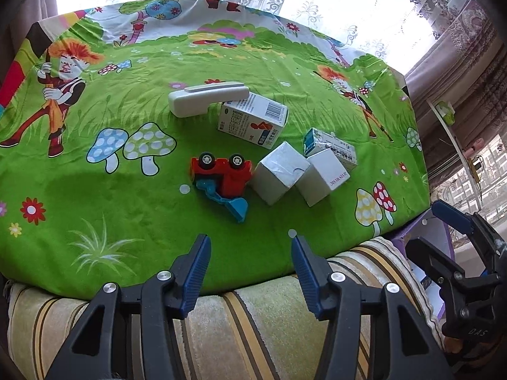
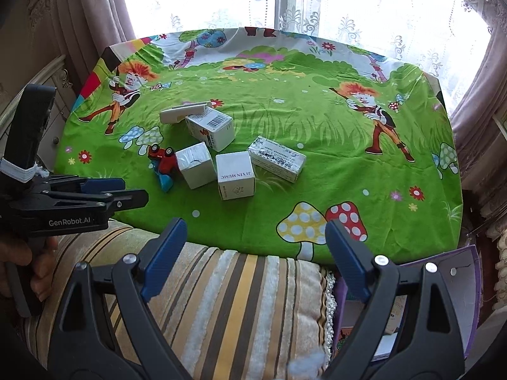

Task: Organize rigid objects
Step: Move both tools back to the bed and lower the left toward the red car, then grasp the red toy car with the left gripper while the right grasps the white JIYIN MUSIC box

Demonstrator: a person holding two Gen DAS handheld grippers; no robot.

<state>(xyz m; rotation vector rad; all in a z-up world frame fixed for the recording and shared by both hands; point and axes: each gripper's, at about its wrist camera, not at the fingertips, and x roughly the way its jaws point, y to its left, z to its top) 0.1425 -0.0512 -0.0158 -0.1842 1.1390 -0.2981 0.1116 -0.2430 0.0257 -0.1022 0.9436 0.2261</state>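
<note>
On the green cartoon cloth (image 1: 126,190) (image 2: 317,133) lie a red toy truck with a blue scoop (image 1: 223,179) (image 2: 163,161) on its side, a silver-white box (image 1: 279,172) (image 2: 195,164), a white "JI YIN MUSIC" box (image 1: 323,179) (image 2: 236,175), a white milk carton (image 1: 253,118) (image 2: 210,126), a small green-white carton (image 1: 329,147) (image 2: 277,158) and a white handle-shaped case (image 1: 206,98) (image 2: 182,112). My left gripper (image 1: 250,243) is open and empty, hovering at the near edge. My right gripper (image 2: 255,231) is open and empty, also at the near edge.
A striped cushion (image 1: 253,316) (image 2: 221,285) lies under both grippers in front of the cloth. A purple box (image 2: 427,300) with items stands at the lower right. Lace curtains (image 2: 285,0) and a window are behind the table.
</note>
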